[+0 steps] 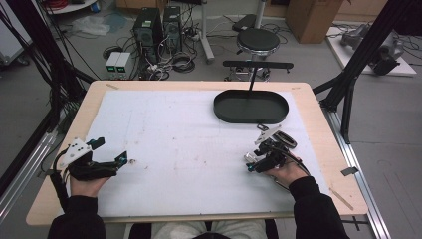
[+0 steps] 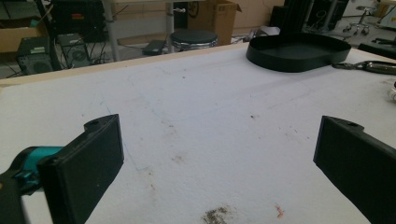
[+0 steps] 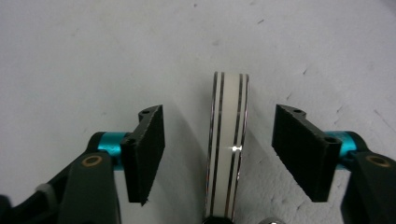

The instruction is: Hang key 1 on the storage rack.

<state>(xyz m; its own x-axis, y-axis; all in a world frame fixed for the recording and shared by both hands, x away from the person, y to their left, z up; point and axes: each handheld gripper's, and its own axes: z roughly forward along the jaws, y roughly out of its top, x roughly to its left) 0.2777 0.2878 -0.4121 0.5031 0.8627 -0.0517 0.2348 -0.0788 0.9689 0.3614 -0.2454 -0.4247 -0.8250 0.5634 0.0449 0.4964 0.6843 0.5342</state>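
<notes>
White glossy ring (image 3: 228, 144) with black stripes, edge-up between right gripper (image 3: 229, 154) jaws.
Rigid, light, slippery: jaws half open, not touching; pinch its flat faces squarely near the tabletop's right edge.

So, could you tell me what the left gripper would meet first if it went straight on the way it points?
The left gripper faces bare white mat; the way looks free up to the far table edge, though depth is unclear.

the white banded ring (image 3: 227, 144) is cut off by the bottom edge in the right gripper view; its lower part is hidden.
</notes>
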